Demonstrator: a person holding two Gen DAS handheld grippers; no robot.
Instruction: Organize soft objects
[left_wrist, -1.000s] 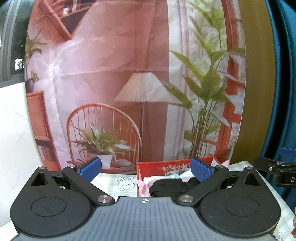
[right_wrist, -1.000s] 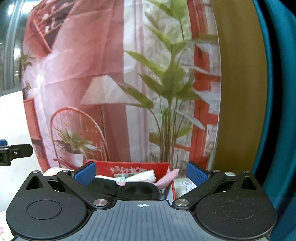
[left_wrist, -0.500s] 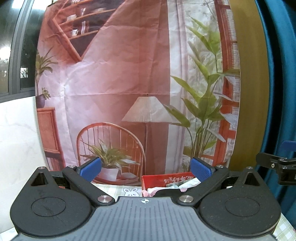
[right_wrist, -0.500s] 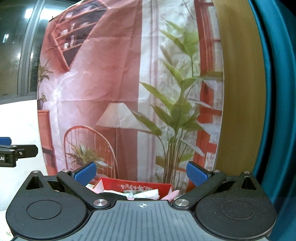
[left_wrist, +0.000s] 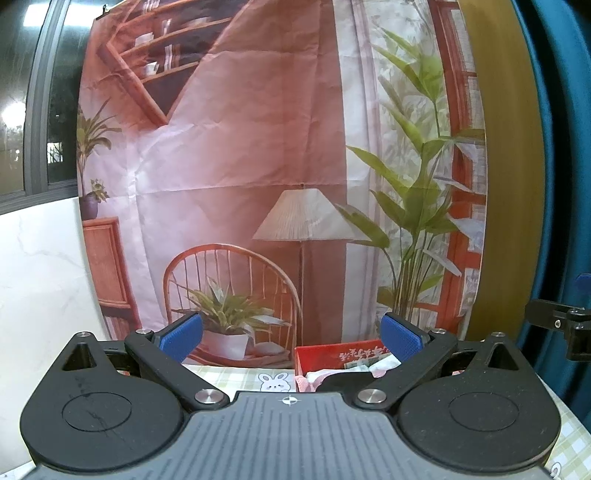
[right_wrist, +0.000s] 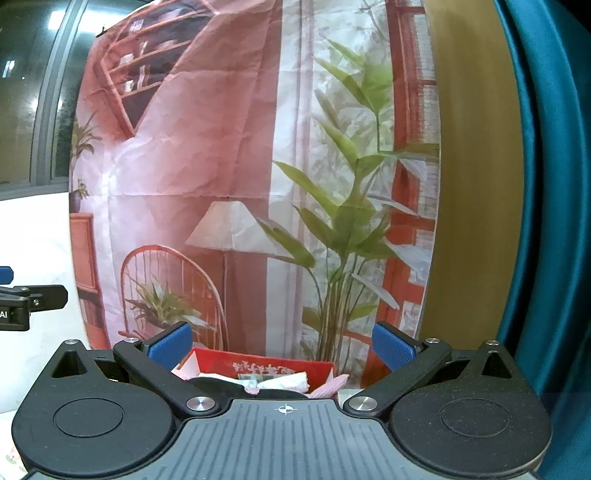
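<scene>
Both hand-held grippers, left (left_wrist: 291, 334) & right (right_wrist: 282, 341), spread wide w/ nothing held, raised above red box (right_wrist: 258, 363) rim.

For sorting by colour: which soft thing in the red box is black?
The black cloth at the red box front; the others are pink or white.

Red bin (left_wrist: 334, 355) with white lettering; pink, white and black soft objects (right_wrist: 275, 384) inside. Counter cloth (left_wrist: 236, 378) checked pale green, printed with rabbits. Claw pads (left_wrist: 181, 334) blue.
</scene>
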